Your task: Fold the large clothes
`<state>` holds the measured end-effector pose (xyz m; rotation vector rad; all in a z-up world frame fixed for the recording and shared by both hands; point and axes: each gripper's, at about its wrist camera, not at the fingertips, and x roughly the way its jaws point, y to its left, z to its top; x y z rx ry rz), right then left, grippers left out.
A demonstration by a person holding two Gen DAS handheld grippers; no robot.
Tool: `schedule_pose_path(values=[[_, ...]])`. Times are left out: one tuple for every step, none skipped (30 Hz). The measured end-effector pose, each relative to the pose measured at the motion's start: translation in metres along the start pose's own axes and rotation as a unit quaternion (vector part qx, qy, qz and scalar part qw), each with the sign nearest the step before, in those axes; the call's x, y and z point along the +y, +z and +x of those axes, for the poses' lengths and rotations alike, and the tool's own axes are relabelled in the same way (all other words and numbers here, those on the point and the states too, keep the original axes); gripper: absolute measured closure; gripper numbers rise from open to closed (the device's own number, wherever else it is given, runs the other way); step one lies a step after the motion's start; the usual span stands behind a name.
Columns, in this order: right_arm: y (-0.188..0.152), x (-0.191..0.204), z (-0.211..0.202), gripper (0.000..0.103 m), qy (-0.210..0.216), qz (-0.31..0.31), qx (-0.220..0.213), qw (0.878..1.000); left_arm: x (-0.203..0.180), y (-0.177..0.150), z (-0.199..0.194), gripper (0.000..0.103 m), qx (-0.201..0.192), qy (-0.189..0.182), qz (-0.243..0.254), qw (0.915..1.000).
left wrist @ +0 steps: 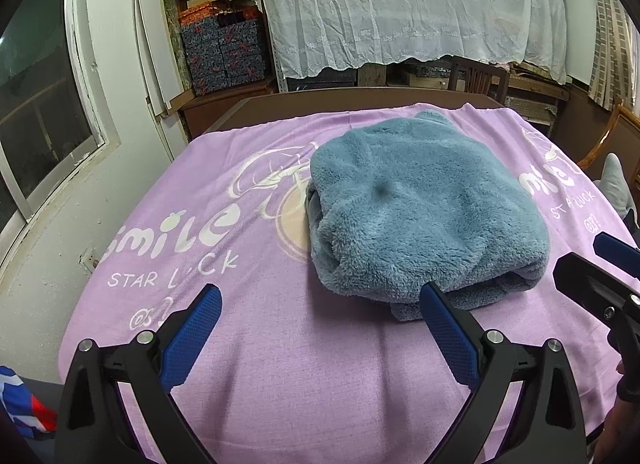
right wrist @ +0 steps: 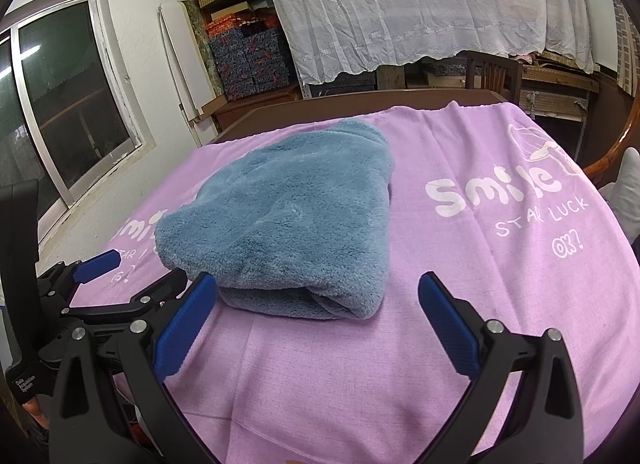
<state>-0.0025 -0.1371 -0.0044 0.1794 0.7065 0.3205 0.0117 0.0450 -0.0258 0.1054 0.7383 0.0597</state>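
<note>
A blue fleece garment (left wrist: 424, 215) lies folded into a thick bundle on the purple cloth (left wrist: 256, 364) that covers the table. It also shows in the right wrist view (right wrist: 292, 219). My left gripper (left wrist: 320, 300) is open and empty, just in front of the bundle's near edge. My right gripper (right wrist: 318, 288) is open and empty, at the bundle's near right corner. The right gripper shows at the right edge of the left wrist view (left wrist: 600, 264). The left gripper shows at the left of the right wrist view (right wrist: 132, 276).
The purple cloth (right wrist: 440, 364) has white "smile star luck" print. A brown table edge (left wrist: 360, 97) runs at the back. A window (left wrist: 36, 111) is on the left wall. Stacked boxes (left wrist: 224, 51), a lace curtain (left wrist: 400, 7) and a wooden chair (left wrist: 476, 75) stand behind.
</note>
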Motion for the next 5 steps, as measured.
schedule_pose_path(values=[[-0.0011,-0.0004,0.0002,0.005,0.0,0.0,0.0,1.0,0.0002,0.0,0.0003,0.004,0.0,0.001,-0.001,1.0],[-0.0011,-0.0005,0.0002,0.005,0.0,-0.001,0.0,1.0,0.0013,0.0003,0.0006,0.004,0.0,0.001,-0.003,1.0],[-0.0009,-0.0006,0.0,0.005,0.0,0.0,0.0,1.0,0.002,0.0005,0.0007,0.004,0.0,0.002,-0.004,1.0],[-0.0011,-0.0007,0.0001,0.005,0.0,0.0,0.0,1.0,0.0022,0.0004,0.0009,0.004,0.0,0.003,-0.005,1.0],[-0.0011,-0.0008,-0.0003,0.005,0.0,0.001,0.0,1.0,0.0029,0.0007,0.0011,0.004,0.0,0.005,-0.007,1.0]])
